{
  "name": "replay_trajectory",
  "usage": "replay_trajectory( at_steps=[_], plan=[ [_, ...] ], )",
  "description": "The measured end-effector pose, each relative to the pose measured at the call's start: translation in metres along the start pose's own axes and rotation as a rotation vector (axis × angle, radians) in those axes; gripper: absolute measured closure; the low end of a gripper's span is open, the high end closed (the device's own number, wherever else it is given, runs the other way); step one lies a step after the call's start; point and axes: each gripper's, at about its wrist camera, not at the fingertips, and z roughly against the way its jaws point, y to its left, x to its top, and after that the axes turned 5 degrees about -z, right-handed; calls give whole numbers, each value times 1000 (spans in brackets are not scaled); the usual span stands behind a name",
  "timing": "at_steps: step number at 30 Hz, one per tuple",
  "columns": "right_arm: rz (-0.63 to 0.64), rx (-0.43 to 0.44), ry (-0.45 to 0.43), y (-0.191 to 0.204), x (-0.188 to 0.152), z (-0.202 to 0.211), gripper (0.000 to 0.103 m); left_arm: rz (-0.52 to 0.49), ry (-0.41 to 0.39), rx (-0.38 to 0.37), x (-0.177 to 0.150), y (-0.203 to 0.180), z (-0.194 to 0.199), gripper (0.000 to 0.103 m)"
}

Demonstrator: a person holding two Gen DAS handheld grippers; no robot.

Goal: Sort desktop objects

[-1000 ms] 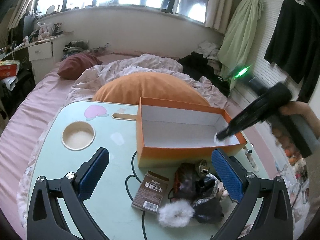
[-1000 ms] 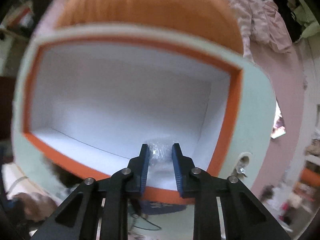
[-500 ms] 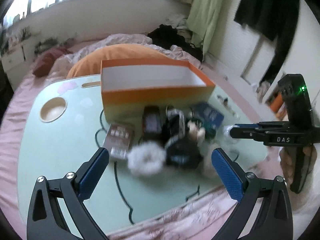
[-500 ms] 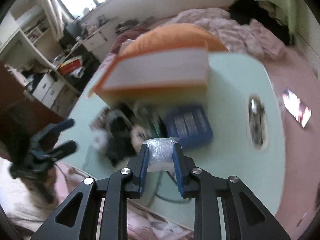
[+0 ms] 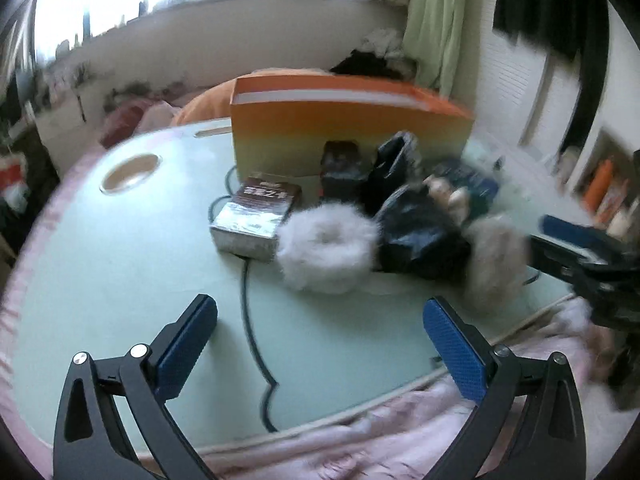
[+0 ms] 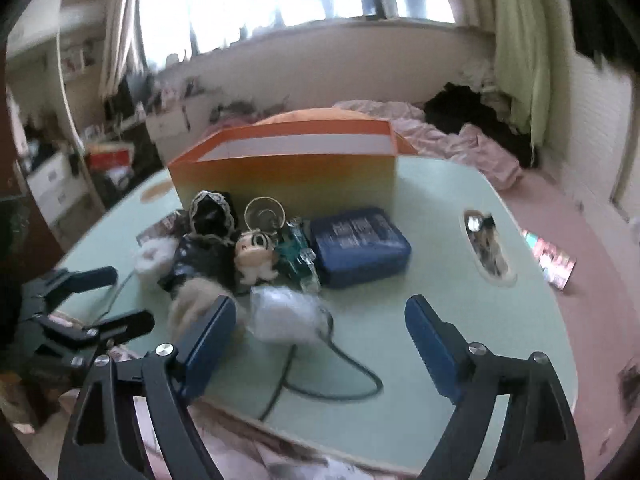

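Observation:
An orange box (image 5: pixel 348 136) (image 6: pixel 288 172) stands at the back of the pale green lap table (image 5: pixel 100 272). In front of it lies a pile: a brown card box (image 5: pixel 256 212), a white fluffy ring (image 5: pixel 326 246), a black pouch (image 5: pixel 420 232), a doll head (image 6: pixel 254 254), a blue tin (image 6: pixel 360 244) and a clear plastic bundle (image 6: pixel 286 314). My left gripper (image 5: pixel 320 340) is open and empty above the table's near edge. My right gripper (image 6: pixel 316 332) is open, and the plastic bundle lies on the table just ahead of its left finger.
A black cable (image 5: pixel 250 320) runs across the table's front. A round cup recess (image 5: pixel 130 168) sits at the table's far left and a slot with small items (image 6: pixel 488 244) at its right. Pink bedding (image 5: pixel 400 440) and an orange cushion surround the table.
My right gripper left the orange box carrying the plastic bundle, pulled back to the table's front, then opened; the bundle now lies on the table. My left gripper drew back and lowered.

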Motion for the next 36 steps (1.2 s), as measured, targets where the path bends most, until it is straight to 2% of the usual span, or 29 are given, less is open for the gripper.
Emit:
replay_trajectory(
  at_steps=[1, 2, 3, 6, 11, 36],
  plan=[
    [-7, 2, 42, -5, -4, -7, 14, -14, -8, 15, 0, -1, -3, 0],
    [50, -28, 25, -2, -9, -10, 9, -5, -23, 13, -1, 1, -4, 0],
    [109, -76, 29, 2, -13, -16, 0, 0, -33, 24, -1, 1, -5, 0],
    [152, -48, -41, 6, -22, -21, 0, -1, -53, 20, -2, 3, -9, 0],
    [163, -19, -47, 3, -23, -28, 0, -17, -77, 8, -4, 5, -10, 0],
    [163, -18, -50, 8, -25, -18, 0, -23, -86, -1, 0, 5, -9, 0]
  ],
)
